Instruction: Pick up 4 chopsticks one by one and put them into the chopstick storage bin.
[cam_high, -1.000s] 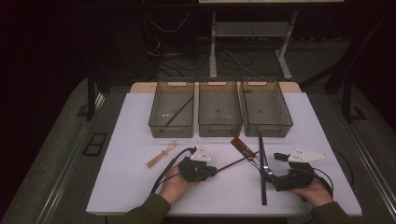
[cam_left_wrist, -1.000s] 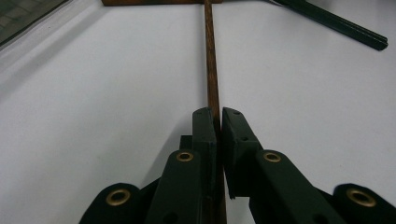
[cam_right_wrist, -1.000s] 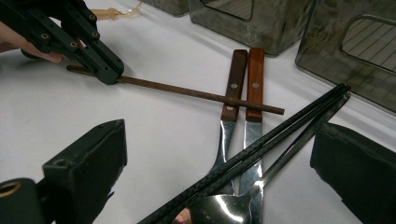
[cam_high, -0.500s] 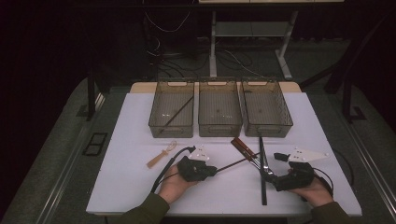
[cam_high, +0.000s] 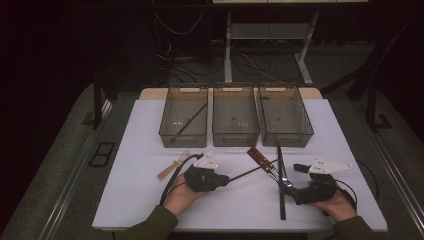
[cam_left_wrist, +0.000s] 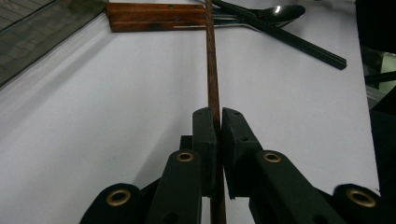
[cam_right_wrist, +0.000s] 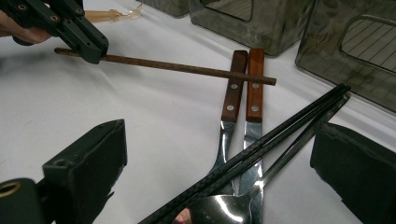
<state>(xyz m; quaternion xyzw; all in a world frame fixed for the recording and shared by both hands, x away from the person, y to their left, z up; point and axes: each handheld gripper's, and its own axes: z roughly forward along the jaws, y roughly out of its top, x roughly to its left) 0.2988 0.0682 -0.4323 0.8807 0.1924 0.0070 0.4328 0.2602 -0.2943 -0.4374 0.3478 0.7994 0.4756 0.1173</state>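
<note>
My left gripper (cam_high: 225, 179) (cam_left_wrist: 218, 117) is shut on a brown wooden chopstick (cam_left_wrist: 212, 65) (cam_high: 250, 171), near its end. The stick's far tip rests across two wood-handled pieces of cutlery (cam_high: 260, 157) (cam_right_wrist: 243, 79). In the right gripper view that same gripper (cam_right_wrist: 88, 46) pinches the stick (cam_right_wrist: 187, 68) at upper left. My right gripper (cam_high: 292, 182) (cam_right_wrist: 219, 177) stands wide open on the table. A pair of black chopsticks (cam_right_wrist: 280, 135) (cam_high: 281, 175) and a steel spoon (cam_right_wrist: 224, 210) lie between its jaws, untouched.
Three smoky plastic bins (cam_high: 183, 142) (cam_high: 235, 142) (cam_high: 287, 142) stand in a row at the back of the white table (cam_high: 150, 200). The left one holds a brown stick (cam_high: 190, 122). A pale wooden utensil (cam_high: 172, 167) lies left of my left gripper.
</note>
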